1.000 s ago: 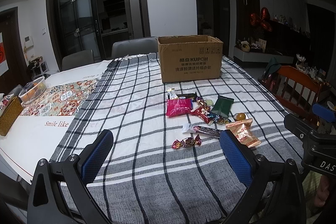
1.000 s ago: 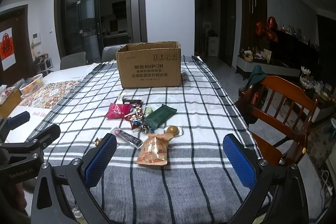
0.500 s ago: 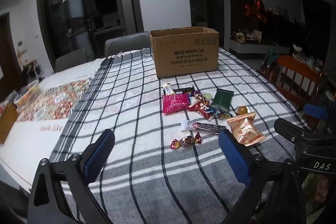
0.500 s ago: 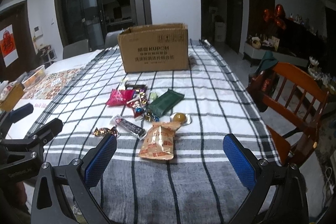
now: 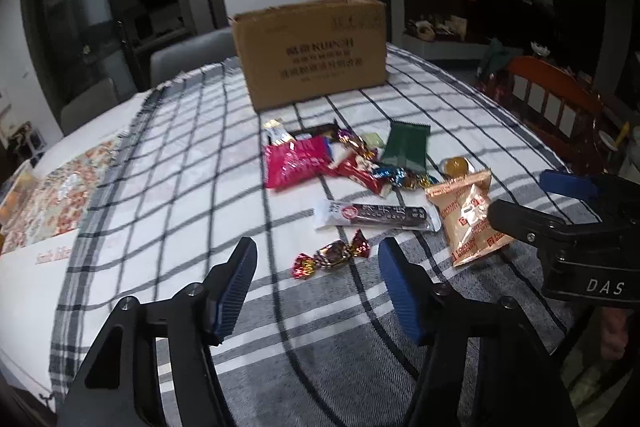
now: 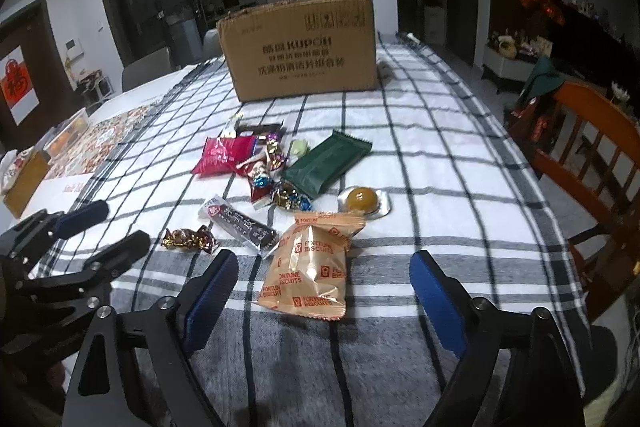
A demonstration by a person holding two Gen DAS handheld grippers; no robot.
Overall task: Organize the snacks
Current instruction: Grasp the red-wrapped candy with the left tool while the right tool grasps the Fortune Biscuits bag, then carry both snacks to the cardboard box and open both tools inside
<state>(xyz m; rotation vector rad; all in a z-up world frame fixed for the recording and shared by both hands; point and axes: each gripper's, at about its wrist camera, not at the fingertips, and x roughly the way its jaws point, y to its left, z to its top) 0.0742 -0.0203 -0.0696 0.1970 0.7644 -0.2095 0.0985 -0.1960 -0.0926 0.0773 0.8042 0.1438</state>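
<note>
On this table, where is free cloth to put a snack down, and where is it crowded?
Free: the checked cloth right of the green packet, and left of the pink packet. Crowded: the snack pile from there to the biscuit bag, before the cardboard box.

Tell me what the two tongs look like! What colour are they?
Both tongs are made of black bars joined with silver bolts. The left tongs and the right tongs each end in two fingers covered with ribbed blue pads. White letters reading DAS are printed on the side of the right one's black body. No cables or sleeves show.
</note>
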